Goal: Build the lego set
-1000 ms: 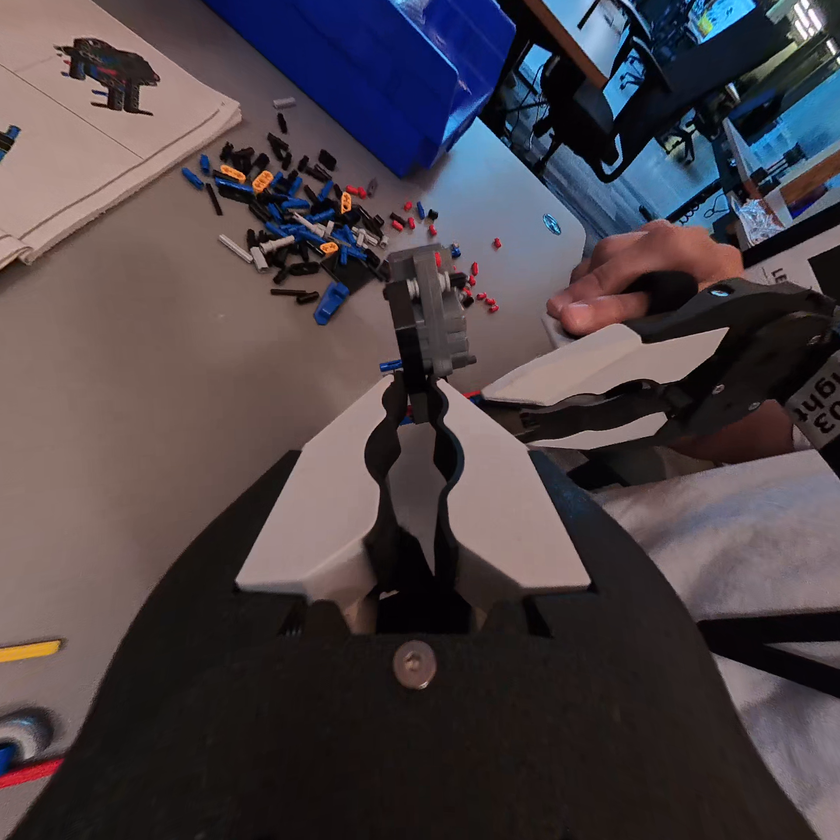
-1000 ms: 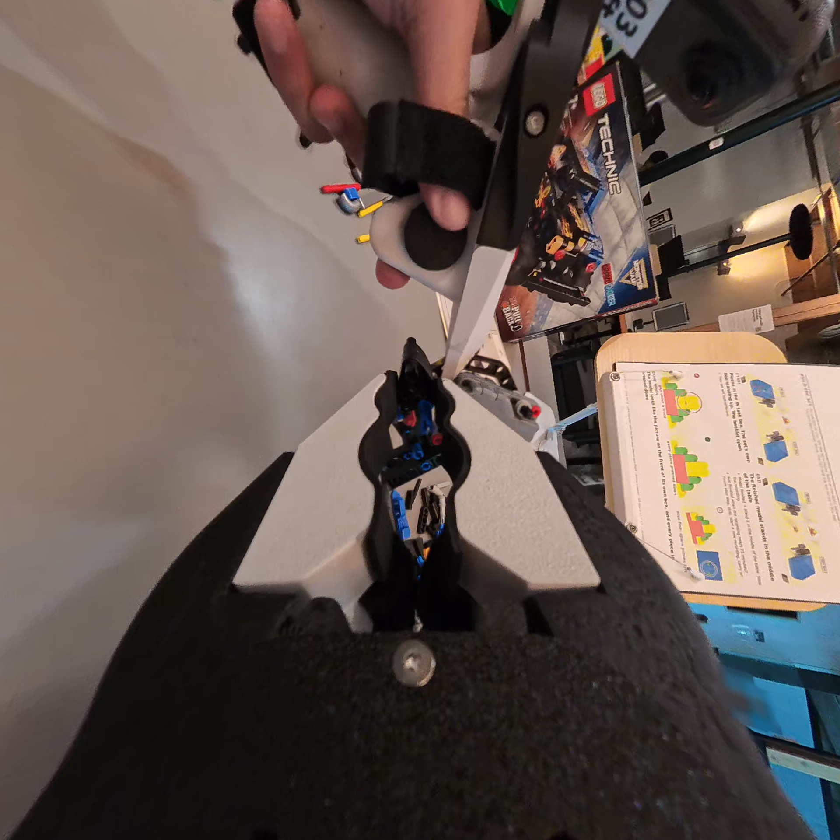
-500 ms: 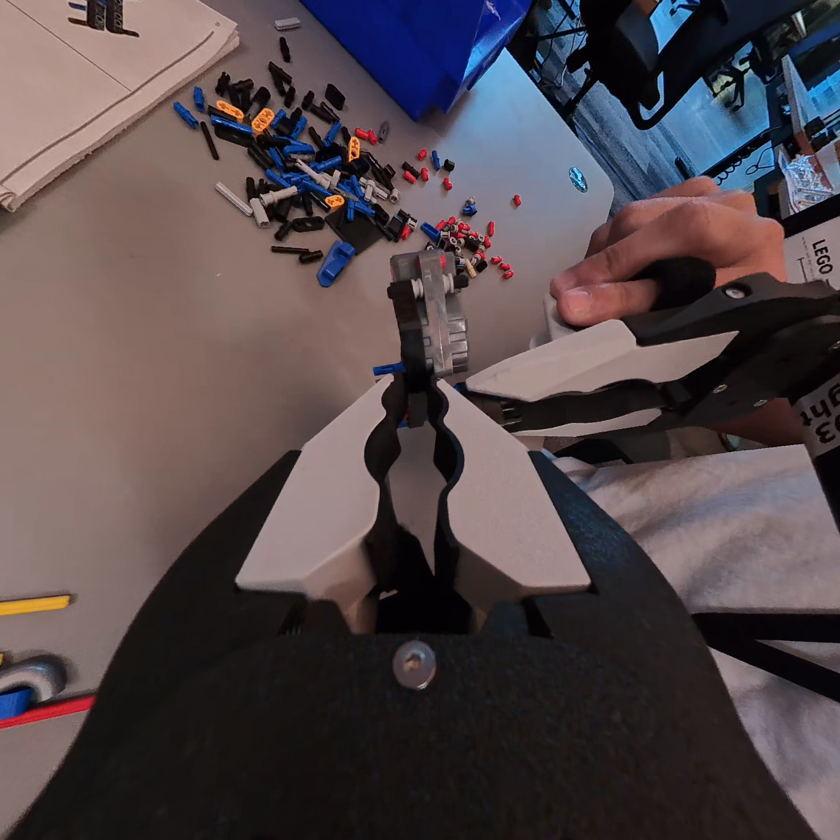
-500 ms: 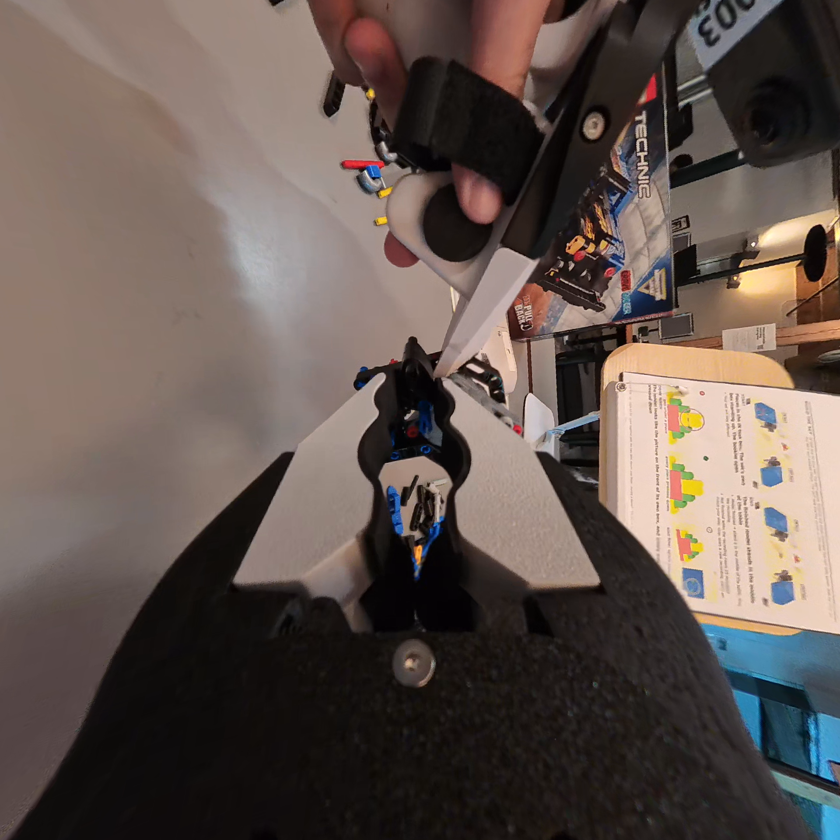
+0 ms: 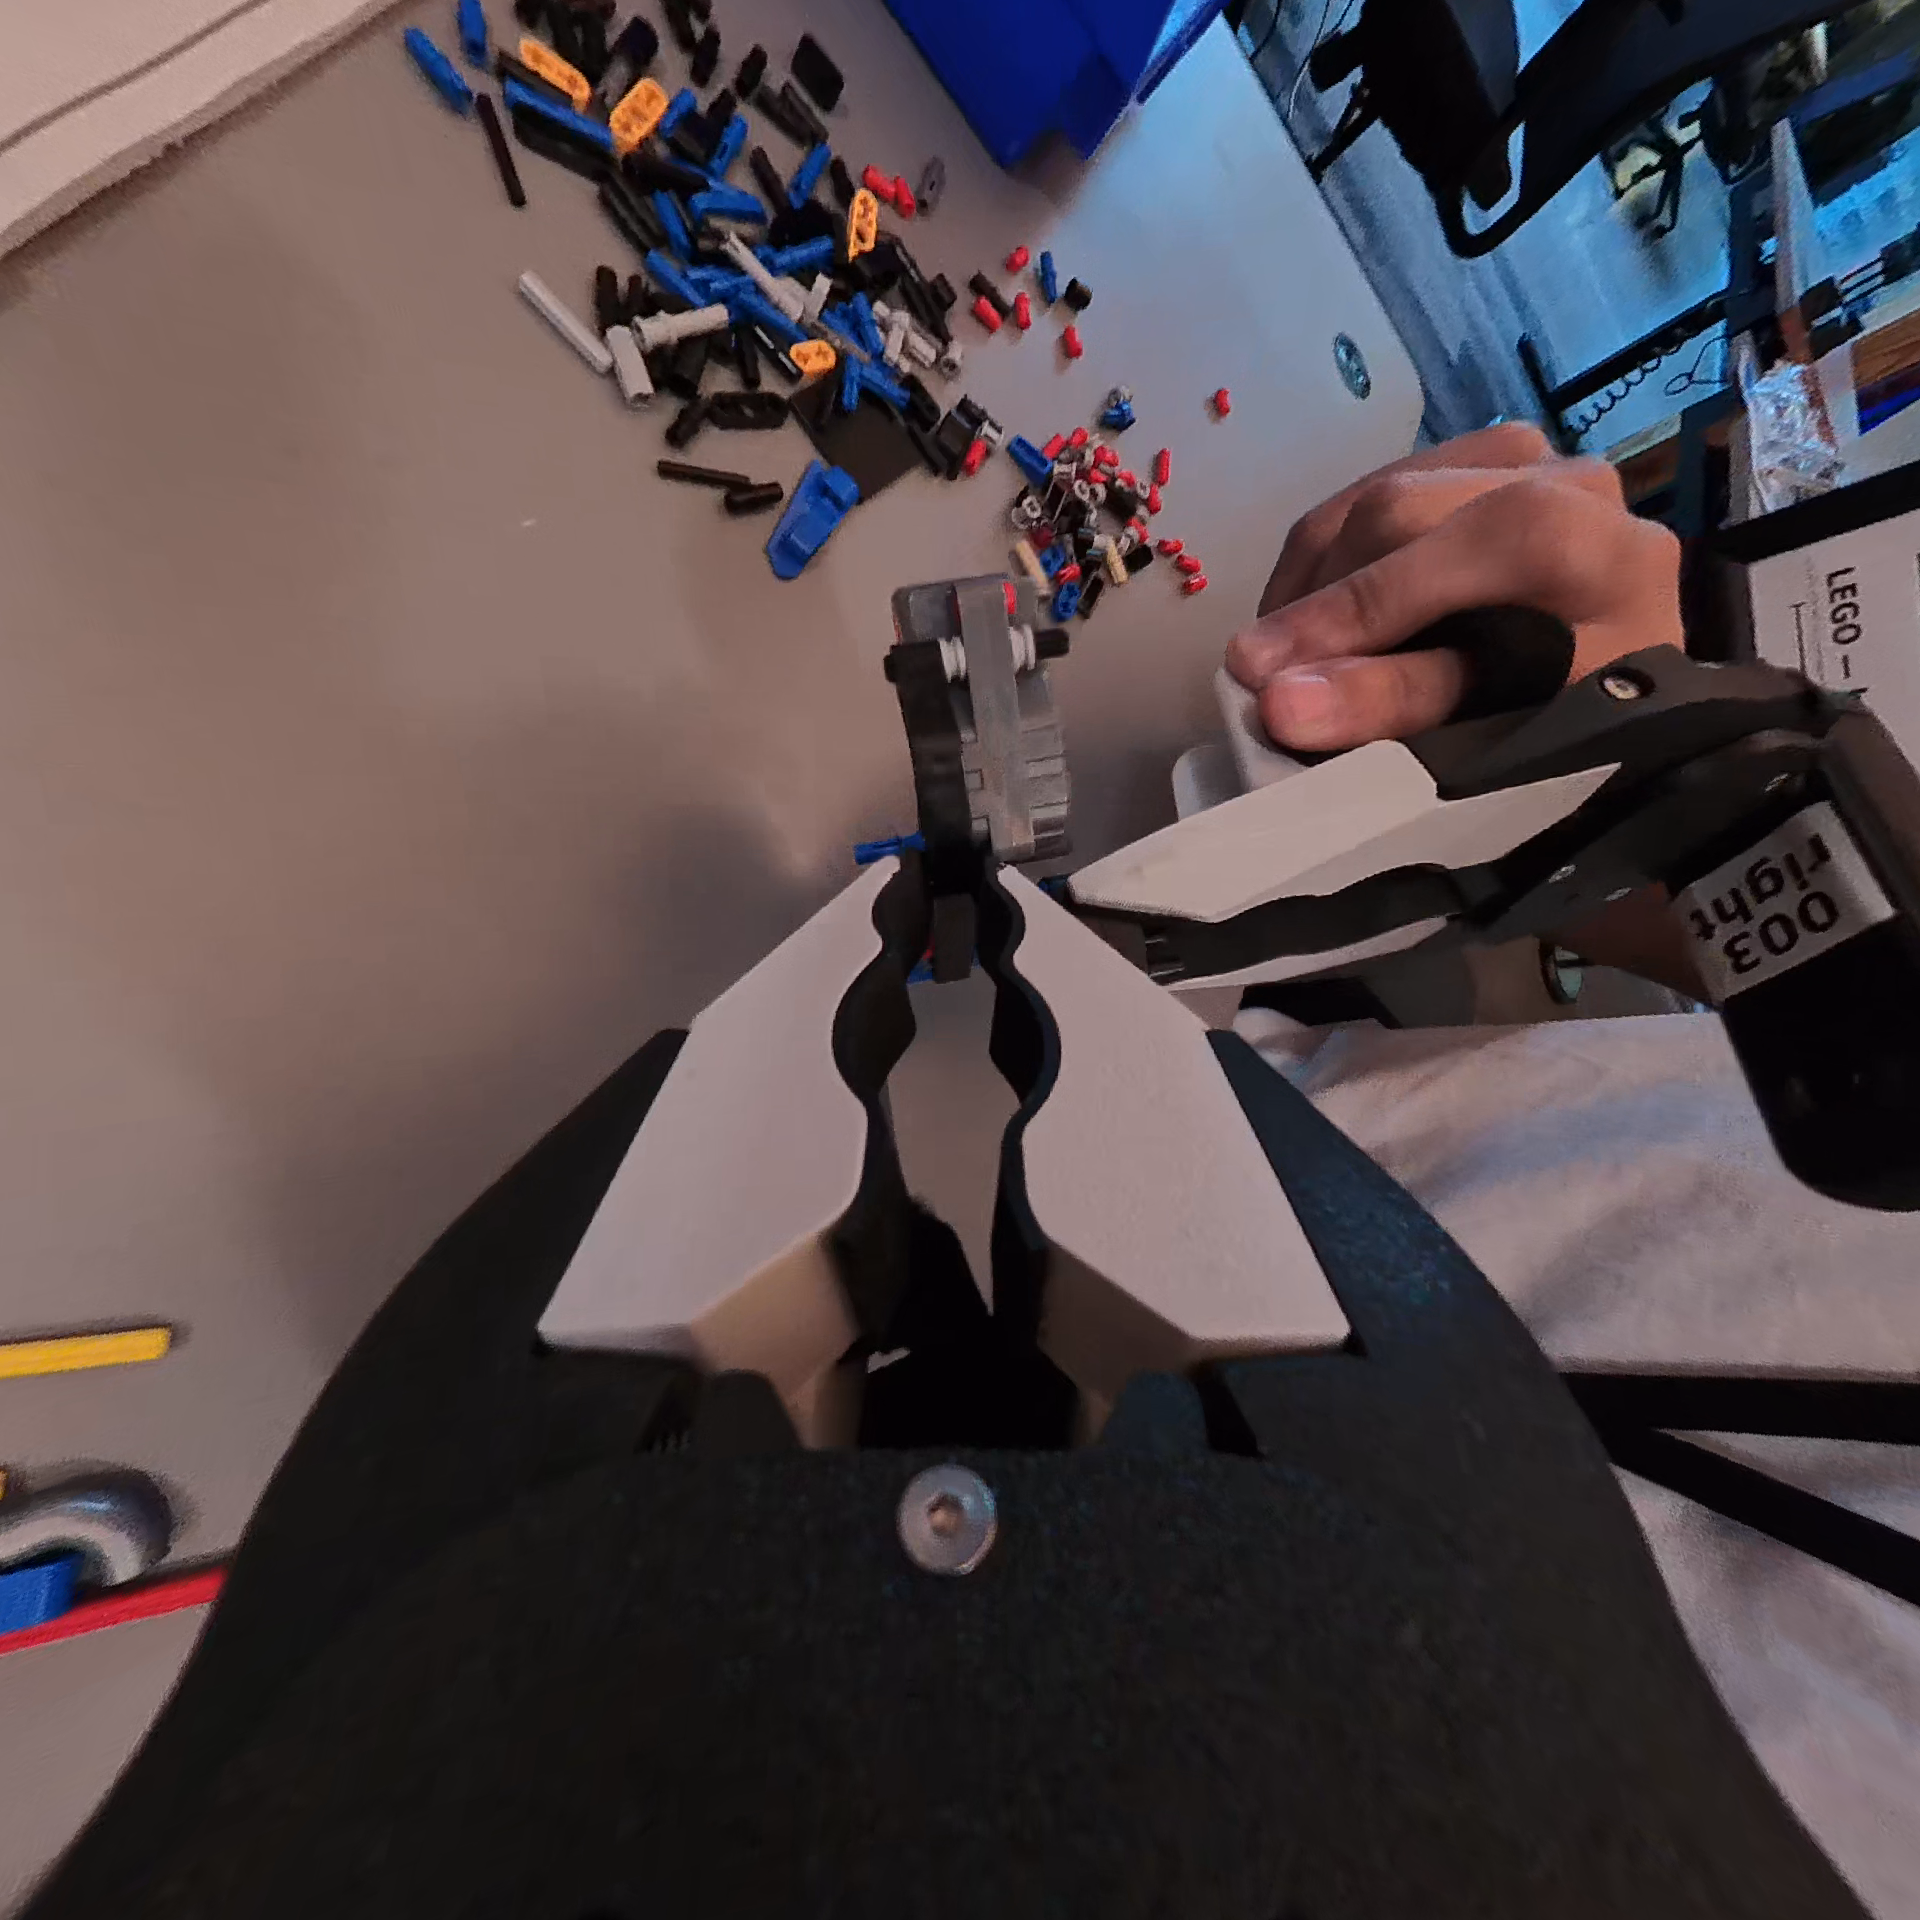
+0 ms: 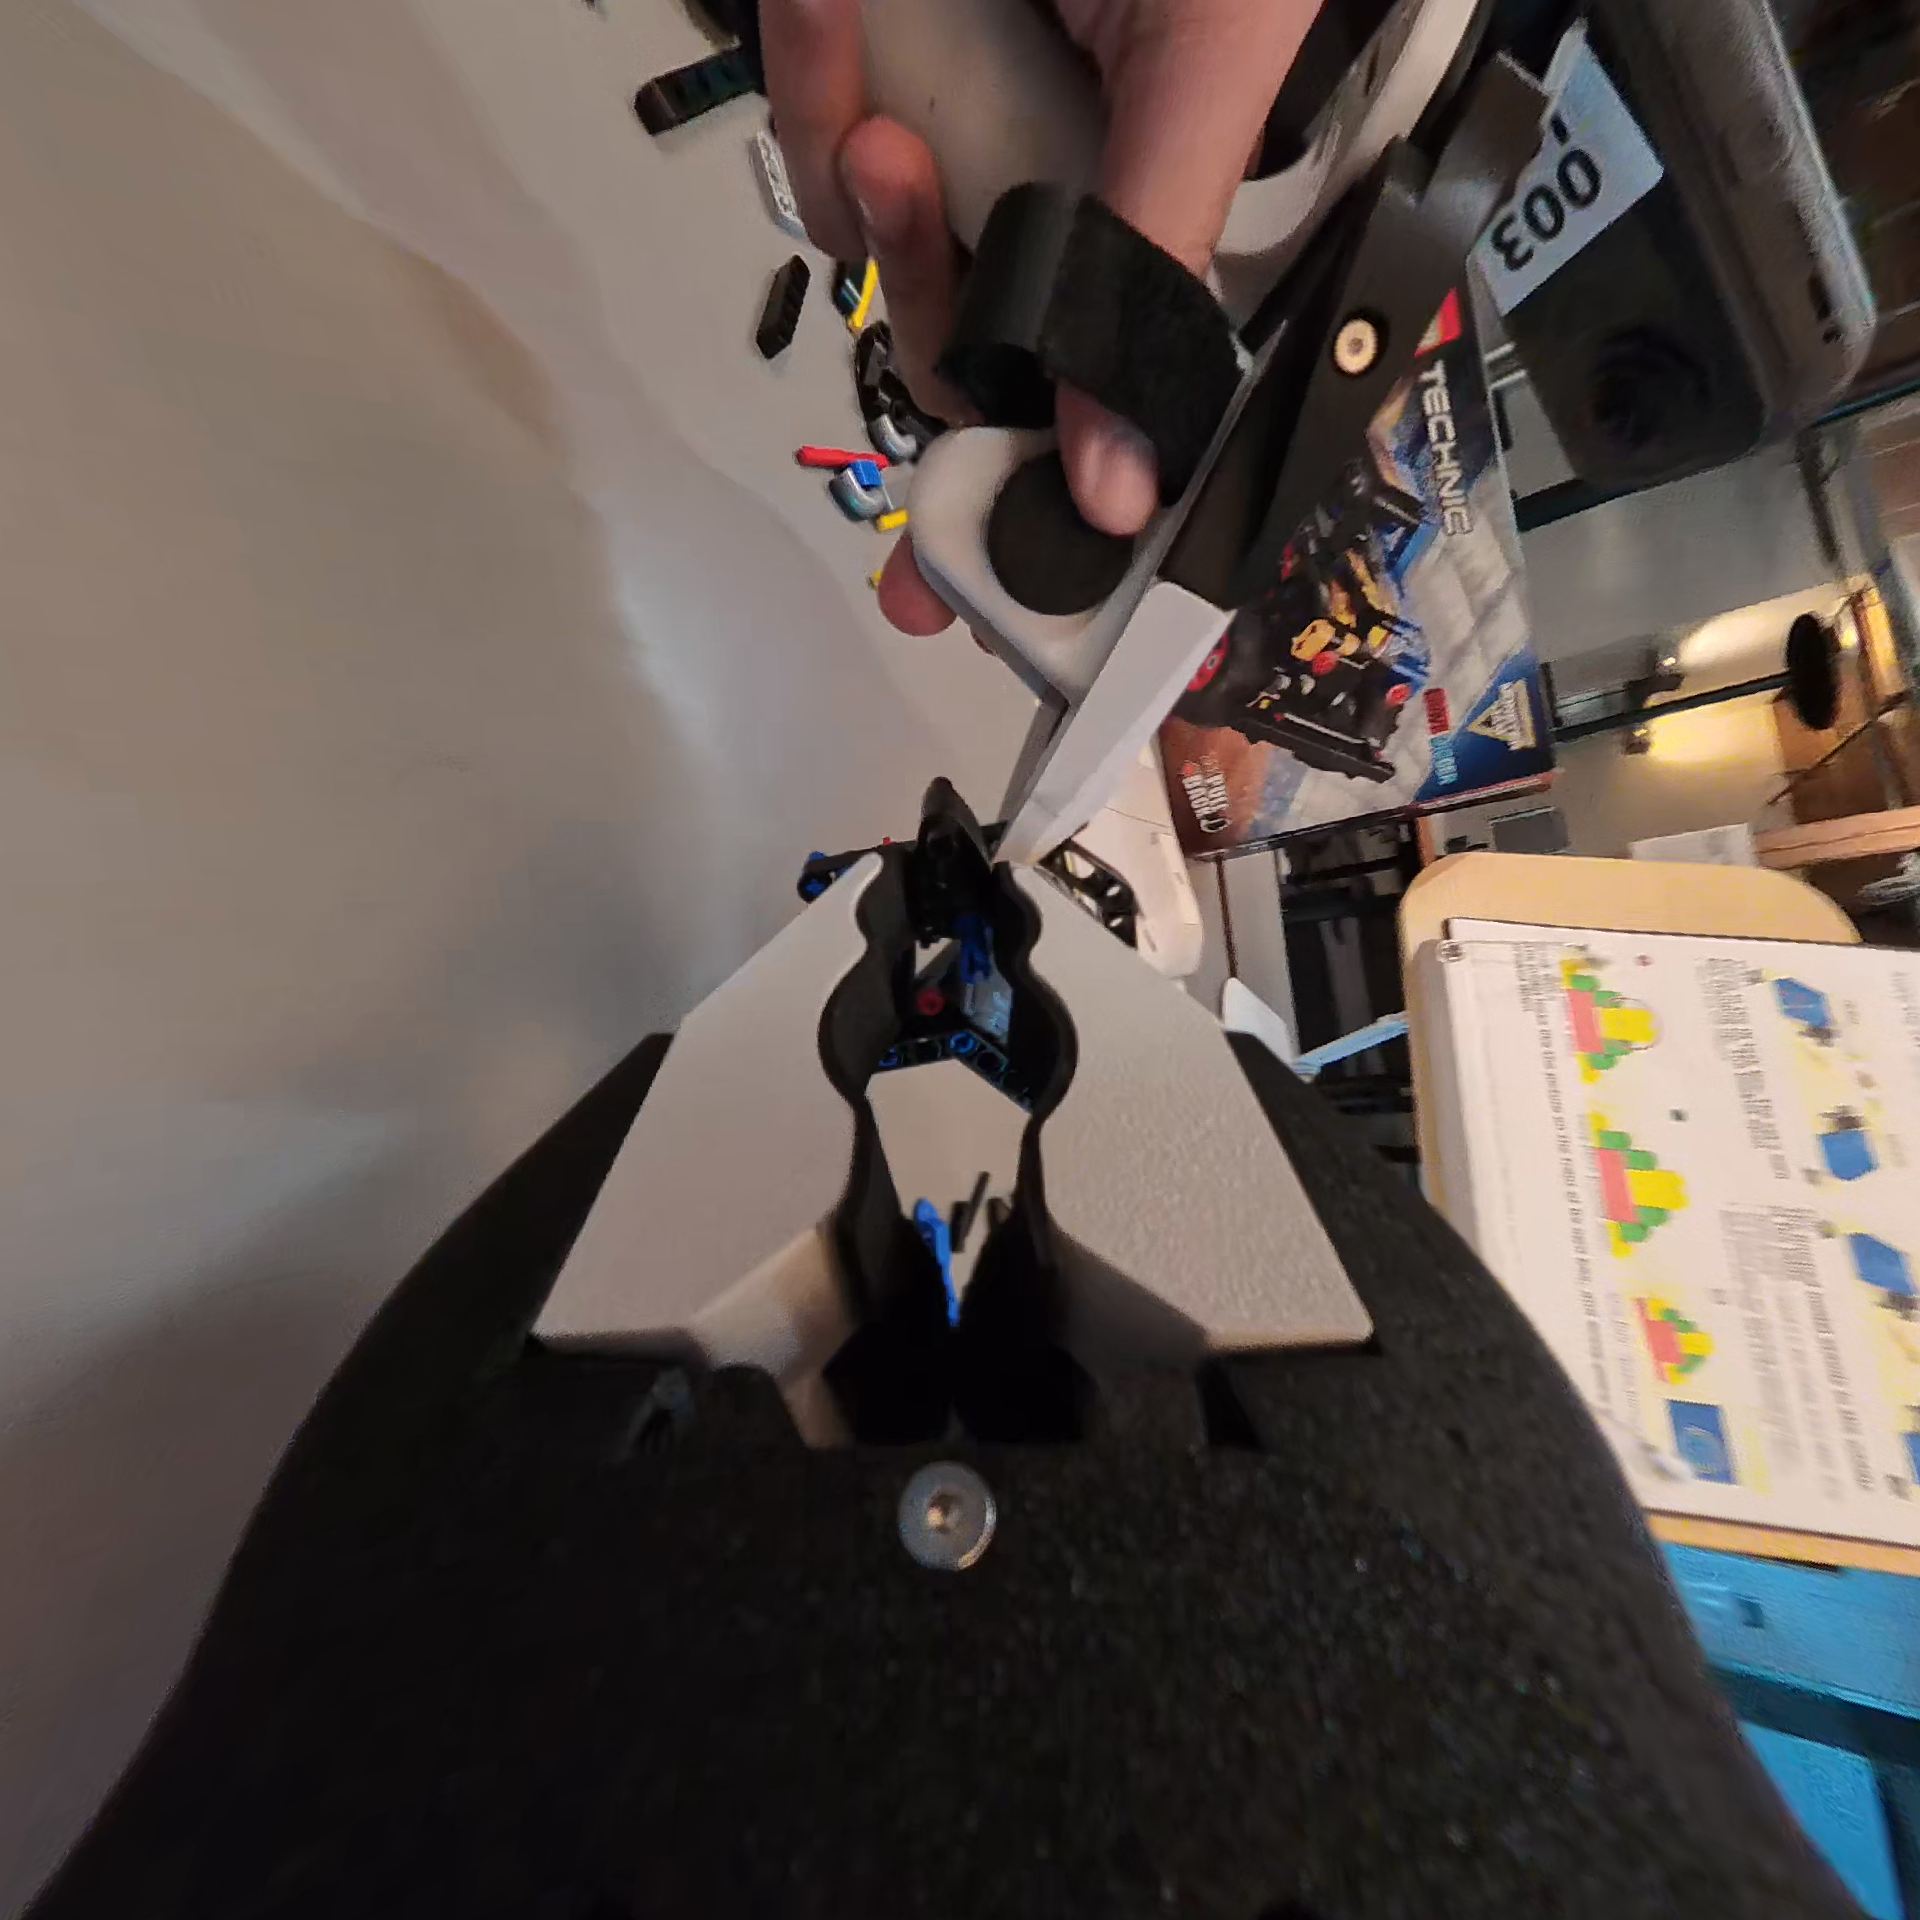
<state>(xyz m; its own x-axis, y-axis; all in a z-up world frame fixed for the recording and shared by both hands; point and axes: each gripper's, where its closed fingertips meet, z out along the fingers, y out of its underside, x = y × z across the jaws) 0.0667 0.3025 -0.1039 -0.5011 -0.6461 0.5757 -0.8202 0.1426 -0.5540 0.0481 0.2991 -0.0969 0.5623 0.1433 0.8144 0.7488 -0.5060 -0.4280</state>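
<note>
Assembly (image 5: 982, 748) clamped, left tool (image 5: 951, 894) | right-wrist-only: box (image 6: 1392, 644)

My grey tabletop (image 5: 312, 675) carries a loose pile of small parts (image 5: 748, 281), scattered red pins (image 5: 1101, 488), white papers (image 5: 125, 83) and a blue bin (image 5: 1049, 73).

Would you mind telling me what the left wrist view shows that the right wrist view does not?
Only the left wrist view shows the scattered pile of small blue, black, red and orange lego pieces on the grey table.

Only the right wrist view shows the printed lego box and the illustrated instruction sheet.

Both show the grey-and-black lego assembly, pinched by the left gripper; the right gripper meets it.
</note>
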